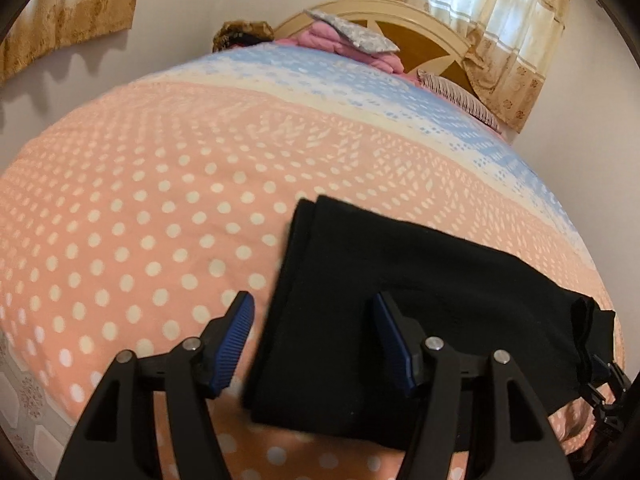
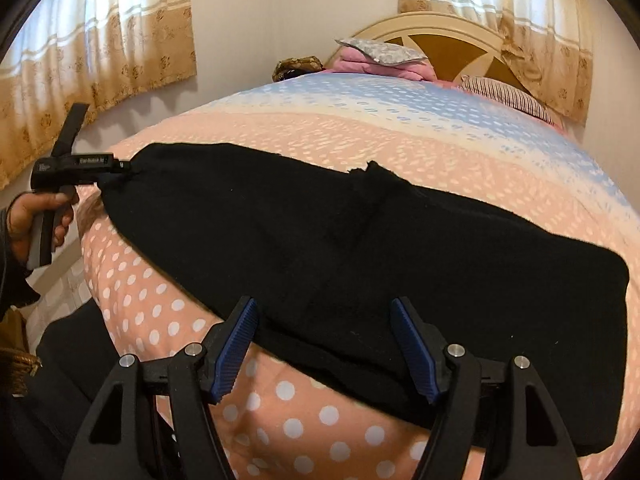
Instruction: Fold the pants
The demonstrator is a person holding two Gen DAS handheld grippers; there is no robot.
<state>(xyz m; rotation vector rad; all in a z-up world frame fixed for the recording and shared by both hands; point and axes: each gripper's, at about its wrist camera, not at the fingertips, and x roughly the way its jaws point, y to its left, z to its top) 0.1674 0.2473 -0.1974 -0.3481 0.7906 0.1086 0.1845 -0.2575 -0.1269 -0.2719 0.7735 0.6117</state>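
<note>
Black pants [image 2: 360, 264] lie folded lengthwise across the pink polka-dot bedspread [image 2: 280, 408]. In the left wrist view the pants [image 1: 380, 320] run from the centre to the right edge. My left gripper [image 1: 314, 340] is open, its jaws astride the pants' left end. My right gripper [image 2: 324, 344] is open, its jaws over the near edge of the pants. In the left wrist view the right gripper [image 1: 600, 376] shows at the pants' far right end. In the right wrist view the left gripper [image 2: 124, 170], held by a hand, touches the pants' left end.
The bedspread [image 1: 160, 220] turns blue toward the cream headboard [image 1: 420, 28]. Pink bedding with a grey pillow [image 2: 380, 56] and a striped pillow [image 2: 504, 96] lie at the head. Gold curtains [image 2: 100, 52] hang on the wall. Floor [image 2: 60, 296] lies left of the bed.
</note>
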